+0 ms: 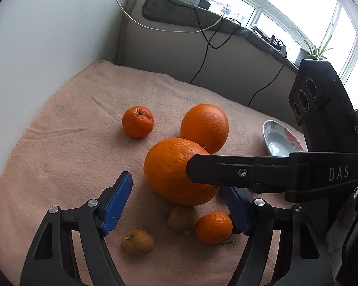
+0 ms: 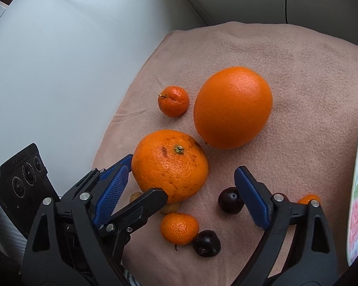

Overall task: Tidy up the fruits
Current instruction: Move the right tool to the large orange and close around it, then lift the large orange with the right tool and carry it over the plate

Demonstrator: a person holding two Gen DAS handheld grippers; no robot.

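- On a pink blanket (image 2: 286,76), both grippers close on one large stemmed orange (image 2: 170,165), with a floral bowl (image 1: 278,140) waiting to the right.
- Left gripper (image 1: 179,205) and right gripper (image 2: 186,186) both stand wide, holding nothing.
- Step in hand, seemingly: picking the first fruit.
- Next move calls for centring one gripper's jaws around the orange and closing.

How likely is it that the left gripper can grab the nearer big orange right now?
Probably yes: the left gripper is open and the nearer big orange sits between its fingers. But the right gripper, also open, has a finger across that orange's right side, so the two may clash.
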